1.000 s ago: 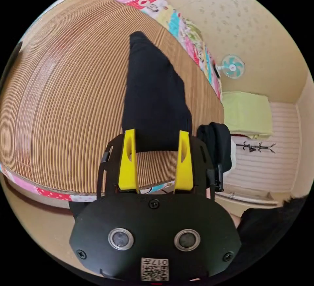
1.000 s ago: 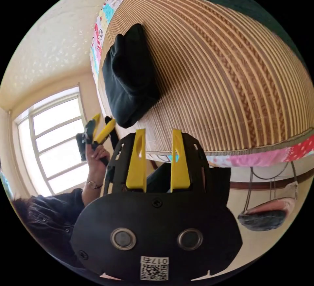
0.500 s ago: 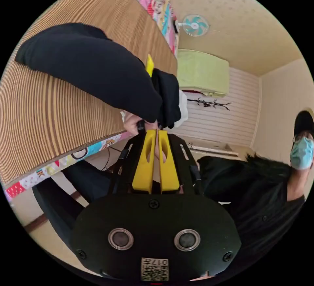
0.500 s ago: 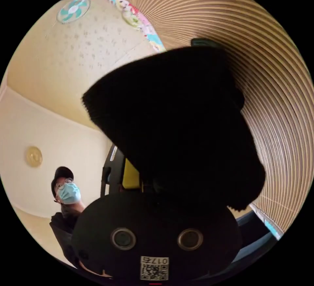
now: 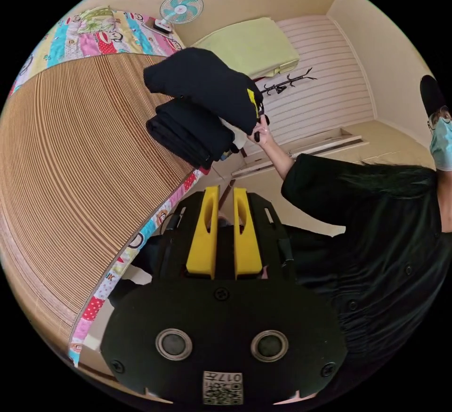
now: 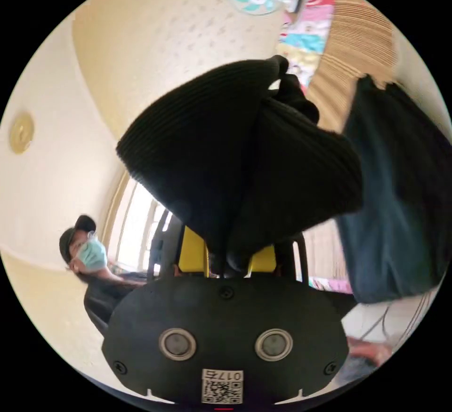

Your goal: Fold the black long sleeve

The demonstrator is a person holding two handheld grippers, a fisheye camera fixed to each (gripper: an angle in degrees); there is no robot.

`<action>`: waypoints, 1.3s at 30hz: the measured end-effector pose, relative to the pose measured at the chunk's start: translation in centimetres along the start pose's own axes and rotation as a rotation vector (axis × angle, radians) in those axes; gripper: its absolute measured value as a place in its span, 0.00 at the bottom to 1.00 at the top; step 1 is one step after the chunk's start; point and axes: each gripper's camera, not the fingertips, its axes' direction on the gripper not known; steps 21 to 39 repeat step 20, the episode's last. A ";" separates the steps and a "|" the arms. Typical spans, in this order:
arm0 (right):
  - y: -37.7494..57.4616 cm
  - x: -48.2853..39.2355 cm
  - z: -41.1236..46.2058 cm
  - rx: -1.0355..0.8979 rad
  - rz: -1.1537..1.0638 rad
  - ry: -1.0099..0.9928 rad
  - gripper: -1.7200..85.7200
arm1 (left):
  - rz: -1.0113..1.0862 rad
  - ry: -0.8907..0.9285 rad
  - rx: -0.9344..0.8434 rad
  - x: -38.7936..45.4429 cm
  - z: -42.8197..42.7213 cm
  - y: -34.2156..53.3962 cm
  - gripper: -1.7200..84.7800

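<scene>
**Folded black top lifted off the bed**

Since half a second ago the folded black long sleeve [image 6: 245,157] has come up off the woven mat [image 5: 80,157] and now hangs in the air from my right gripper [image 6: 228,254]. Its yellow jaws are pinched together on the gathered edge of the bundle, with the rest flaring out above them. From the left gripper view I see the same bundle [image 5: 202,84] carried over a stack of dark folded clothes [image 5: 190,132] at the edge of the bed [image 5: 141,238]. I judge the fold is finished and this grip is for moving the piece onto that stack.

My left gripper [image 5: 223,230] holds nothing; its jaws stand almost closed, a narrow gap between them, drawn back off the bed near my body, which leaves the right side free to place.

A darker teal cloth [image 6: 400,186] hangs blurred at the side of the right gripper view. A fan [image 5: 181,7] sits beyond the patchwork sheet [image 5: 94,37].
</scene>
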 end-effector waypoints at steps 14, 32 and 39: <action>29.5 13.9 10.9 0.322 0.642 0.552 0.03 | -0.549 -0.489 0.180 -12.7 -13.7 12.7 0.08; 26.3 10.2 28.1 -0.054 0.366 0.554 0.02 | -1.032 -0.433 0.284 -24.1 -20.5 24.9 0.14; 26.3 10.2 28.1 -0.054 0.366 0.554 0.02 | -1.032 -0.433 0.284 -24.1 -20.5 24.9 0.14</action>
